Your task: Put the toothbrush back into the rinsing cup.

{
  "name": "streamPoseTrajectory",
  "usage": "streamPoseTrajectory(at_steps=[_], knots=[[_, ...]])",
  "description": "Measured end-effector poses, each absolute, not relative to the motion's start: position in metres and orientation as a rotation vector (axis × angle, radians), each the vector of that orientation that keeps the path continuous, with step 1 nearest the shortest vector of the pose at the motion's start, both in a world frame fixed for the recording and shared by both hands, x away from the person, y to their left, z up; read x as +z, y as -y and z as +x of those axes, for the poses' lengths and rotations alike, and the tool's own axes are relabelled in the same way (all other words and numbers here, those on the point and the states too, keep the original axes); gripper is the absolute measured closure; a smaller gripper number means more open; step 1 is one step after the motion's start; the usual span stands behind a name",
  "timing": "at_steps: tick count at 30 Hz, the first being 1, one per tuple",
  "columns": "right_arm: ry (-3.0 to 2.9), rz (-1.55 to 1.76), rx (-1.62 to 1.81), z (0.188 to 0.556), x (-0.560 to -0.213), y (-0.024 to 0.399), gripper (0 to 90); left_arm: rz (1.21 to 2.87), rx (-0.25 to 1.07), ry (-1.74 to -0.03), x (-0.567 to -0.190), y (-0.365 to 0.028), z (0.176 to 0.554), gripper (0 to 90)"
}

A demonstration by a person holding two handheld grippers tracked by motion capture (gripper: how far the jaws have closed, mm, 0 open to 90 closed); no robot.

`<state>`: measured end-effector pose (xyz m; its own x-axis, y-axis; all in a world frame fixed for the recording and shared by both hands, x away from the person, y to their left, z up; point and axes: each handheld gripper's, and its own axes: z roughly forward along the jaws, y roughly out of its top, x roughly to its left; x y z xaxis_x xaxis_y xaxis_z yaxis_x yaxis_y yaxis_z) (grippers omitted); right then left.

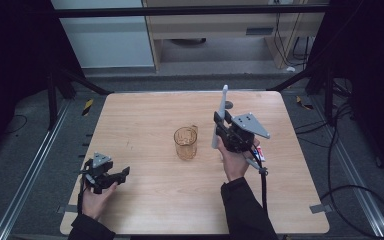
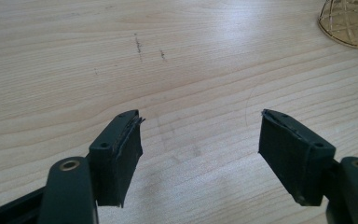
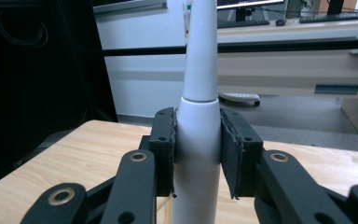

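High view: right gripper (image 1: 220, 131) clamped on upright white electric toothbrush (image 1: 220, 115) beside amber cup (image 1: 185, 142), no legible writing; left gripper view: jaws apart, cup cut off at corner; right gripper view: brush head cropped.

— How many things are on the table (image 1: 145, 200)?
— One amber glass cup (image 1: 185, 142), standing alone.
— And toothbrushes?
— One white electric toothbrush (image 1: 219, 120), held upright off the wood.
— Grippers?
— Two: a left gripper (image 1: 116, 176) and a right gripper (image 1: 219, 124), one in each of the person's two hands.
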<state>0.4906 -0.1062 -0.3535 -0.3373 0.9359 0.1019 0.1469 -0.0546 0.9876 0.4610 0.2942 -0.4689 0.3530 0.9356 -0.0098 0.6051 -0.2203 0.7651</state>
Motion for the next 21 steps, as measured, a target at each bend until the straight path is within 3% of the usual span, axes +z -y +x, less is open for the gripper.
streamPoseTrajectory(at_steps=[21], knots=[[-1.491,1.121,1.480,0.510,-0.344,0.060,67.9,1.925,0.614,-1.337,-0.469,-0.295,0.461,29.1]])
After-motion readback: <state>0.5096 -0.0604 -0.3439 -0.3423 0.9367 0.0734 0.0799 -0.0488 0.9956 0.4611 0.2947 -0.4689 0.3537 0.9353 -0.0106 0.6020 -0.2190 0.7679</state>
